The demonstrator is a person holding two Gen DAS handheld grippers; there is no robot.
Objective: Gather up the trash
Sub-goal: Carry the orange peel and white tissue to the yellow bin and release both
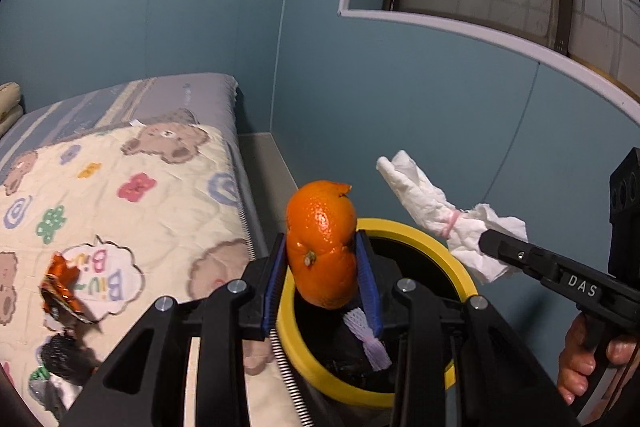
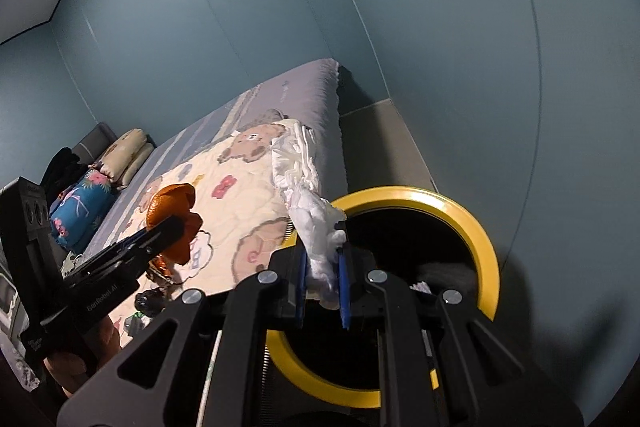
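Note:
My left gripper (image 1: 322, 267) is shut on an orange peel (image 1: 322, 243) and holds it over the near rim of a yellow-rimmed black bin (image 1: 448, 251). The peel and left gripper also show in the right wrist view (image 2: 172, 223). My right gripper (image 2: 324, 267) is shut on a crumpled white tissue (image 2: 316, 227) above the bin's (image 2: 486, 255) left rim. In the left wrist view the tissue (image 1: 440, 215) hangs over the bin's far rim. A white foam net (image 1: 366, 339) lies inside the bin.
A bed with a bear-pattern quilt (image 1: 132, 195) lies left of the bin. An orange foil wrapper (image 1: 62, 287) and dark scraps (image 1: 64, 355) lie on the quilt. Pillows (image 2: 120, 155) sit at the head. Blue walls stand behind, close to the bin.

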